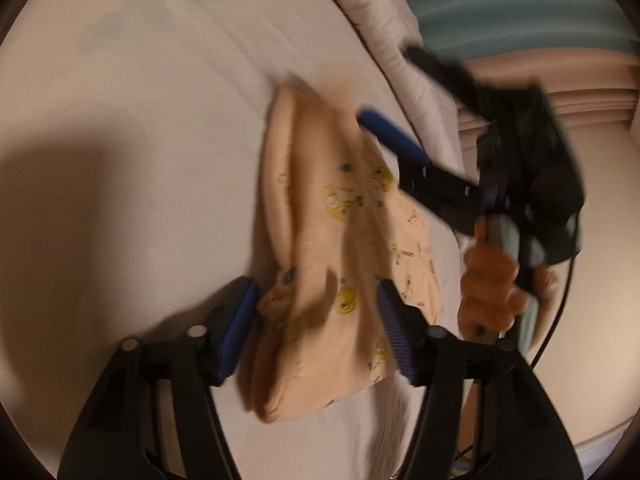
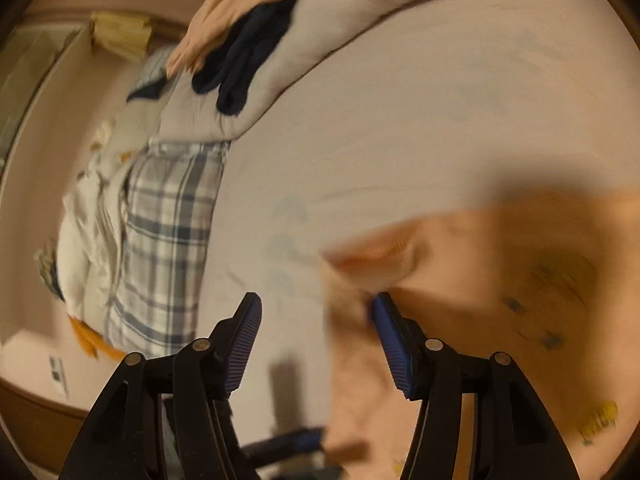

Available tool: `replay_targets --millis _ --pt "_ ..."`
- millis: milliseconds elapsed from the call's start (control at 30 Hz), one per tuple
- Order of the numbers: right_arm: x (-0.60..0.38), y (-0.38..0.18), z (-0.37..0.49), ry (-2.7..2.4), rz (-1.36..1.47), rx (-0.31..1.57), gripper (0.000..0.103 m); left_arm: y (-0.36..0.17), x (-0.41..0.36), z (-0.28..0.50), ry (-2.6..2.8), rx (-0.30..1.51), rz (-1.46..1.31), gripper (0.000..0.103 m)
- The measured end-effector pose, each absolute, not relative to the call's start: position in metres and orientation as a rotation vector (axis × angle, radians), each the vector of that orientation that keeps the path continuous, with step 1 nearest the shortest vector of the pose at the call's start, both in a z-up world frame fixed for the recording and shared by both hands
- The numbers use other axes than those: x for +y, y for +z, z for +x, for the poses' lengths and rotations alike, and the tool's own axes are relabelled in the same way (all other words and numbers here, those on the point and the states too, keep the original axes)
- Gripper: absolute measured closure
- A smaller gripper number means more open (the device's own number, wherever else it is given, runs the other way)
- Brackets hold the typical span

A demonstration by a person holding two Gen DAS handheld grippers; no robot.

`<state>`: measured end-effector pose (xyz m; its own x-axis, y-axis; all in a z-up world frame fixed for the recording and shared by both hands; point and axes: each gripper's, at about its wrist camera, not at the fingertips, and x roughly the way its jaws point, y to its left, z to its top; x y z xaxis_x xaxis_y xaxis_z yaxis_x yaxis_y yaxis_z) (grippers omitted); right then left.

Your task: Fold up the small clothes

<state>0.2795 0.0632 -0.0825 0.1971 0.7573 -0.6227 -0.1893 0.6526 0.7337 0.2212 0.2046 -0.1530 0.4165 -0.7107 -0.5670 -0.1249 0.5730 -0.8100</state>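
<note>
Left wrist view, peach garment (image 1: pixel 320 248) on bed (image 1: pixel 140 140), left tongs (image 1: pixel 316 332) apart, right tongs (image 2: pixel 316 344) apart

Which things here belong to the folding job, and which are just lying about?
In the job:
- peach printed garment
- left gripper
- right gripper

Lying about:
- dark navy clothes
- plaid cloth
- bedsheet
</note>
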Motion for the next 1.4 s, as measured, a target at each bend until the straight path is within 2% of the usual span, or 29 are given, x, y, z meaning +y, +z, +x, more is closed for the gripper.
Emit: replay_targets --millis 167,233,267,300,367,700,967,1067,1167,1267,1333,1367,1400 --pt "0.053 -0.068 0.258 0.733 0.513 1.104 0.044 -0.16 0.199 0.241 -0.449 1.115 -0.928 0.037" --pt "0.038 -0.07 0.249 0.708 0.503 1.095 0.044 -0.159 0.195 0.248 -0.453 1.111 -0.914 0.042" --pt "0.027 -0.072 0.246 0.691 0.505 1.088 0.044 -0.16 0.192 0.252 -0.453 1.11 -0.911 0.052" --pt "0.018 -0.073 0.243 0.667 0.513 1.085 0.044 -0.162 0.191 0.255 -0.445 1.113 -0.913 0.072" --pt "-0.002 -0.076 0.237 0.622 0.52 1.075 0.045 -0.171 0.188 0.26 -0.427 1.139 -0.922 0.093" --pt "-0.041 -0.091 0.212 0.526 0.452 1.107 0.045 -0.125 0.174 0.245 -0.4 1.001 -0.835 0.095" --pt "-0.098 -0.097 0.223 0.596 0.817 1.072 0.044 -0.067 0.083 0.26 -0.462 1.002 -0.508 0.095" --pt "-0.122 -0.104 0.23 0.608 0.968 1.038 0.043 -0.061 0.031 0.268 -0.509 1.04 -0.38 0.094" --pt "-0.142 -0.117 0.233 0.613 1.078 1.044 0.038 -0.07 -0.008 0.275 -0.543 1.098 -0.307 0.092" --pt "-0.153 -0.13 0.234 0.605 1.142 1.078 0.038 -0.086 -0.029 0.278 -0.576 1.166 -0.29 0.086" --pt "-0.154 -0.132 0.234 0.625 1.167 1.082 0.038 -0.09 -0.028 0.278 -0.608 1.18 -0.304 0.072" --pt "-0.153 -0.131 0.236 0.638 1.17 1.083 0.038 -0.094 -0.023 0.276 -0.626 1.194 -0.335 0.058" --pt "-0.152 -0.131 0.237 0.641 1.163 1.087 0.038 -0.096 -0.017 0.275 -0.648 1.193 -0.373 0.052"
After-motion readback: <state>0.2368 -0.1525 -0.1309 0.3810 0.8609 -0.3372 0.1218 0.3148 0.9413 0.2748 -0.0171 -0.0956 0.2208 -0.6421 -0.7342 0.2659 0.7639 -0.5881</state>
